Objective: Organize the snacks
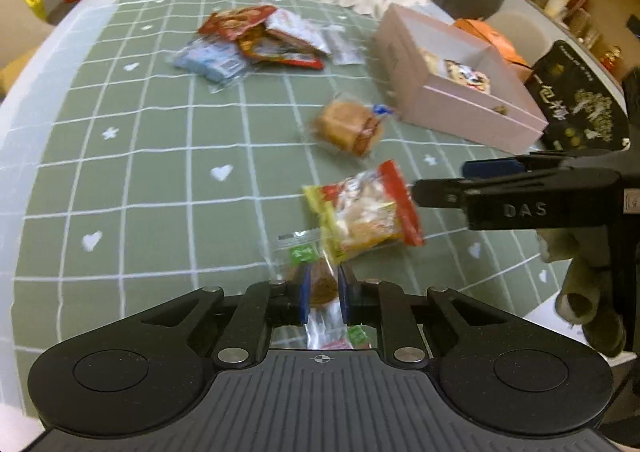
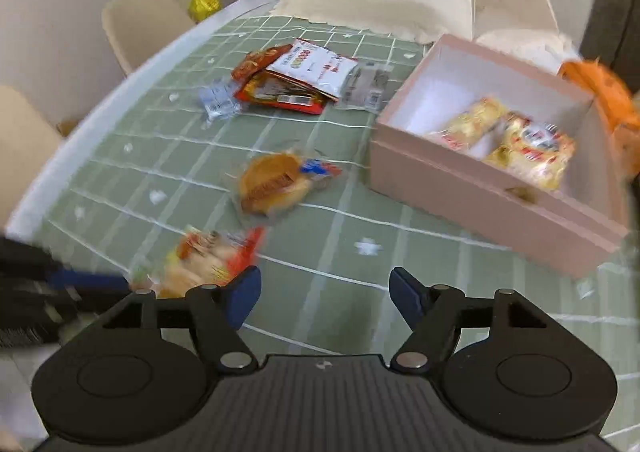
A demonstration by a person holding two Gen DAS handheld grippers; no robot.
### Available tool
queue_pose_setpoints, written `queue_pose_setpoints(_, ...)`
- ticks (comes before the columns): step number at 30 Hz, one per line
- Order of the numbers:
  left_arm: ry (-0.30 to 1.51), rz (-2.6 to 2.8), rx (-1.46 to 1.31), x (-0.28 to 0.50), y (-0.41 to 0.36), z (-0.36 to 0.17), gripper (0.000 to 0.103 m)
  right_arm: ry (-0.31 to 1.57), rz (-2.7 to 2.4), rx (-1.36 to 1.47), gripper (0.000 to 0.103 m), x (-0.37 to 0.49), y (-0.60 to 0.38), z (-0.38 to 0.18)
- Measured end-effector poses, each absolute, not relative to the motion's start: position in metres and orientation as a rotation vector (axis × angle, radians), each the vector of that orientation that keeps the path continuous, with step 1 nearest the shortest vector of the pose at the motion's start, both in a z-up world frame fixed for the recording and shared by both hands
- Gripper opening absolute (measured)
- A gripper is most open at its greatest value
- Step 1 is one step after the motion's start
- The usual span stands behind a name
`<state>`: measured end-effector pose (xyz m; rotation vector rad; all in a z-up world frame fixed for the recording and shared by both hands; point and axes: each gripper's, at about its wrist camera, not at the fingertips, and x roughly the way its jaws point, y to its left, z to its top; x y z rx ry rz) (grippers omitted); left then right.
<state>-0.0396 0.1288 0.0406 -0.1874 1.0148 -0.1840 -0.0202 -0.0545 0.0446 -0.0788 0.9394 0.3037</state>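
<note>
Here the left gripper (image 1: 323, 294) is clamped on a clear packet (image 1: 316, 280) just above the cloth (image 1: 160, 180); the right gripper (image 2: 324, 298) hangs apart, empty. Best carry the packet level over the pink box (image 2: 492, 208), clear its wall, then release inside.

black hand-held gripper (image 1: 323, 294) — blue pads (image 1: 305, 292)

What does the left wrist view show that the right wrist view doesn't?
Only the left wrist: the left gripper shut on a clear green-label packet, plus a black box.

Only the right wrist: the right gripper open with nothing in it, and yellow packets inside the pink box.

Both: the pink box, the wrapped bun and the red-yellow snack.
</note>
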Motion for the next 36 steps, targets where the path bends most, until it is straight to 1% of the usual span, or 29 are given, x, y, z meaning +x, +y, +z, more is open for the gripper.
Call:
queue_pose_setpoints(3,1.011,-0.153,-0.186,-0.048,0.135,0.044,0.018,0.944,0.330,-0.050,0.072,-0.013,-0.029,0.042)
queue_pose_setpoints(6,0.997,-0.102,-0.184,-0.058,0.144,0.050,0.021,0.919,0.365,-0.107,0.073,-0.004,-0.002,0.038)
queue_pose_setpoints(8,1.004,-0.084,-0.231,-0.062,0.151,0.052,0.022,0.936,0.355,-0.149,0.072,0.004,0.006,0.031)
queue_pose_setpoints(14,1.019,-0.074,-0.249,-0.057,0.136,0.041,0.023,0.885,0.259,-0.220,0.073,-0.018,-0.031,0.029)
queue_pose_setpoints(17,0.988,-0.098,-0.156,-0.057,0.116,0.045,0.024,0.887,0.236,-0.210,0.072,-0.032,-0.054,0.035)
queue_pose_setpoints(19,0.982,-0.115,-0.070,-0.055,0.102,0.045,0.027,0.879,0.266,-0.178,0.073,-0.045,-0.069,0.040)
queue_pose_setpoints(23,0.984,-0.125,0.100,-0.047,0.078,0.038,0.029,0.893,0.364,-0.139,0.075,-0.063,-0.085,0.042)
queue_pose_setpoints(24,0.983,-0.138,0.127,-0.046,0.073,0.037,0.036,0.899,0.384,-0.140,0.075,-0.066,-0.087,0.041)
queue_pose_setpoints(25,0.986,-0.157,0.137,-0.045,0.069,0.036,0.047,0.904,0.394,-0.146,0.075,-0.069,-0.085,0.040)
queue_pose_setpoints(27,0.989,-0.190,0.125,-0.045,0.068,0.036,0.055,0.909,0.402,-0.161,0.076,-0.074,-0.085,0.038)
queue_pose_setpoints(31,0.957,-0.141,0.075,-0.057,0.080,0.044,0.053,0.892,0.420,-0.177,0.076,-0.076,-0.078,0.040)
queue_pose_setpoints(36,1.025,-0.080,-0.077,-0.051,0.106,0.035,0.051,0.867,0.485,-0.196,0.078,-0.067,-0.063,0.044)
